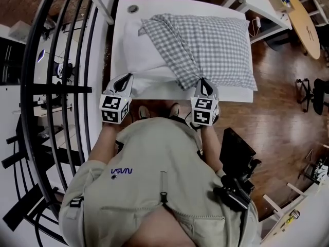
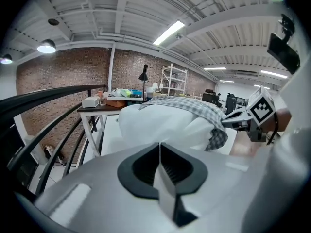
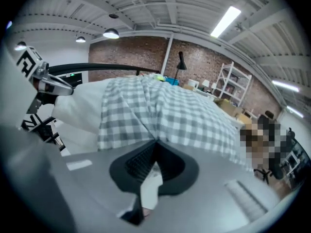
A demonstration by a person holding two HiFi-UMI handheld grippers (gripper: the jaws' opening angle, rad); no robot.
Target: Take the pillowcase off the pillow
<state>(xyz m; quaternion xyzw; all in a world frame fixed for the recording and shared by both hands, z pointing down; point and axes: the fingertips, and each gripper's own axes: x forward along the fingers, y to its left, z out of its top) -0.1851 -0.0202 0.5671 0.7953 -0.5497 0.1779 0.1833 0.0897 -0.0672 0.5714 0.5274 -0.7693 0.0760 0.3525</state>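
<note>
Head view: pillow [image 1: 144, 60], table [image 1: 180, 6], wooden floor [image 1: 280, 115].

Both arms extend forward from the torso toward the pillow [image 1: 138, 55], and each gripper points forward and downward. The left gripper [image 1: 125, 78] sits at the pillow's near left corner, its jaws closed on the white fabric. The right gripper [image 1: 201, 80] sits further right along the pillow's near edge, its jaws closed on a gathered corner of the pillowcase [image 1: 216, 40]. The two grippers are apart and side by side.
</note>
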